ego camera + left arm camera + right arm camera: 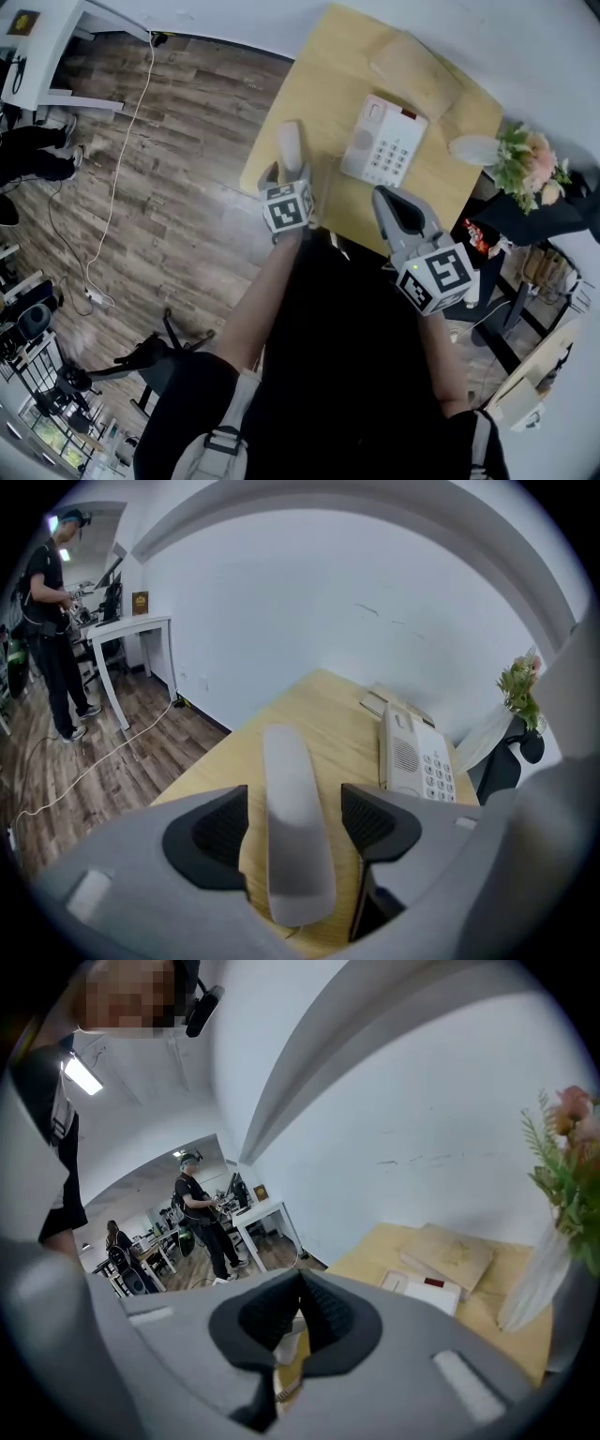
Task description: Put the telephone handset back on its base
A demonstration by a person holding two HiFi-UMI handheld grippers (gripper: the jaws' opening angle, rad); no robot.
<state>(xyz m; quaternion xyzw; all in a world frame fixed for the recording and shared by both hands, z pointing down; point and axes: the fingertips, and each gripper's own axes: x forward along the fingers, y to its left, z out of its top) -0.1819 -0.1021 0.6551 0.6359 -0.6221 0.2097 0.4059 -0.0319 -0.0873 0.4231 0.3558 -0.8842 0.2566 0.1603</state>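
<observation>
1. My left gripper [289, 172] has its jaws spread wide, and the telephone handset [291, 142] runs lengthwise between them
2. In the left gripper view there is a gap on each side of the handset, so neither black pad [217, 834] presses on it
3. The handset is pale grey and lies on the wooden table [309, 84] near its left edge, with its far end pointing away from me
4. The telephone base [384, 141] sits further right on the same table, keypad up, apart from the handset and not touching it; the handset is off its base
5. My right gripper [387, 195] has its jaws closed together with nothing clamped between them; in the right gripper view the pads meet at the tips
6. The right gripper hangs over the near edge of the table, just in front of the base and to the right of my left gripper
7. Beyond the base a flat wooden board [412, 61] lies at the far side of the table
8. At the right end of the table a white vase [473, 148] holds a bunch of flowers [525, 159]
9. Left of the table a white cable [122, 159] trails across the wood floor [187, 216], and a person [52, 621] stands by a white desk [131, 630] in the background
</observation>
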